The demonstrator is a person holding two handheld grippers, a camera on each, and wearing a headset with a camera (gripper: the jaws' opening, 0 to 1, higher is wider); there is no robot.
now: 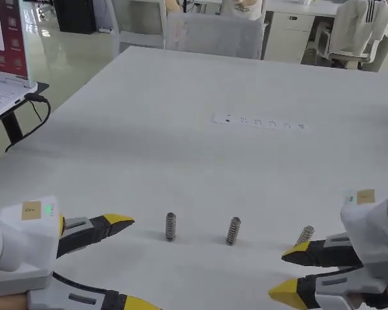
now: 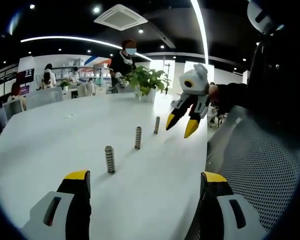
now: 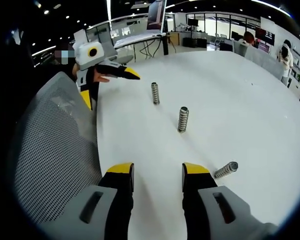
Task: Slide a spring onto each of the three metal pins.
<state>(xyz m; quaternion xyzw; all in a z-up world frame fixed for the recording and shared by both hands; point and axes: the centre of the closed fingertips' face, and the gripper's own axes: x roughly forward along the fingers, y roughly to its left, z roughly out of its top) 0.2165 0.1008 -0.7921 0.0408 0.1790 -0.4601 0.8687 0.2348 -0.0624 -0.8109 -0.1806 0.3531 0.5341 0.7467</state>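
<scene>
Three springs in a row on the near part of the surface [image 1: 213, 161]. Left spring [image 1: 171, 227] and middle spring [image 1: 233, 230] stand upright; right spring [image 1: 306, 235] leans. Pins are hidden inside the coils. Left tongs [image 2: 145, 176] and right tongs [image 3: 157, 168] are both spread, holding nothing. We'd pinch the leaner low with the right tongs, straighten it and push straight down.

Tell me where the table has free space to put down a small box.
Free: the wide bare table between the springs and the socket strip, and the stretch beyond the strip. Crowded: the near edge, where the springs sit between the left tool and the right tool.
</scene>
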